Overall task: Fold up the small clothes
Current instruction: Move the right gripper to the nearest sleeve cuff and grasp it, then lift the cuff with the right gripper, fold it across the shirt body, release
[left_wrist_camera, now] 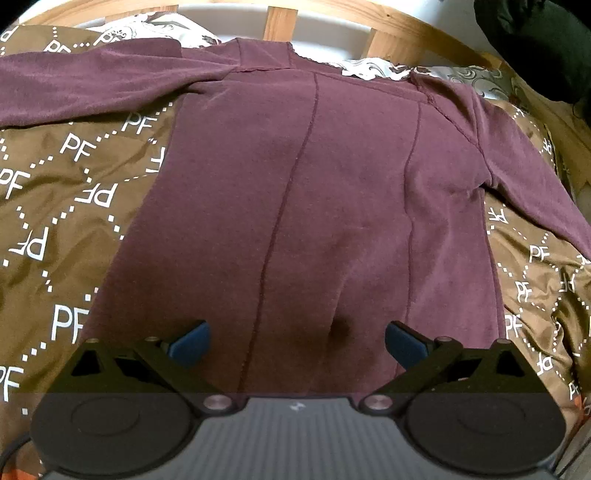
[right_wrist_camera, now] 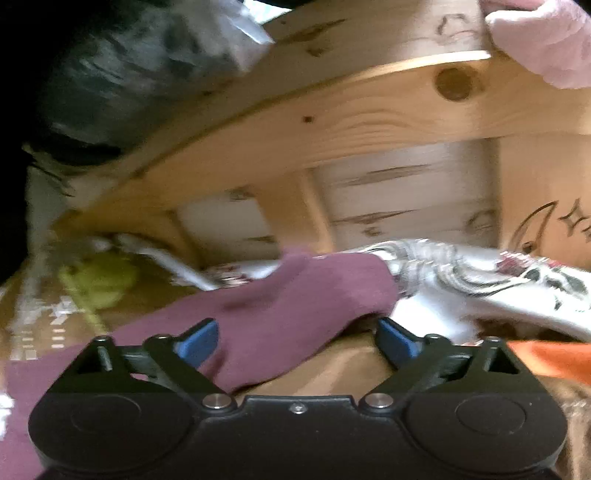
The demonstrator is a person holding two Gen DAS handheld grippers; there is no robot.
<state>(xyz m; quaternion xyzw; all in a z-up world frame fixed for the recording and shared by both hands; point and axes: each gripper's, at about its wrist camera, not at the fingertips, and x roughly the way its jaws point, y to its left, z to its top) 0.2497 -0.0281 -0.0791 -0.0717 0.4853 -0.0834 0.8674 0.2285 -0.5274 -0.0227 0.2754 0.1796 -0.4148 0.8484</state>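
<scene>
A maroon long-sleeved top (left_wrist_camera: 295,203) lies spread flat on the brown bedspread (left_wrist_camera: 55,206), collar at the far end and both sleeves stretched out to the sides. My left gripper (left_wrist_camera: 297,341) hovers over its near hem, open, with nothing between its blue pads (left_wrist_camera: 192,343). In the blurred right wrist view, one maroon sleeve (right_wrist_camera: 295,295) runs from the lower left up to its cuff near the middle. My right gripper (right_wrist_camera: 297,341) stands open around that sleeve. The left pad is against the fabric and the right pad is apart from it.
A wooden bed frame (right_wrist_camera: 332,122) rises just behind the sleeve, also seen as slats (left_wrist_camera: 280,22). A white patterned pillow (right_wrist_camera: 498,273) lies to the right of the cuff and an orange cloth (right_wrist_camera: 554,358) beside the right finger. A dark bag (left_wrist_camera: 543,44) sits at the far right.
</scene>
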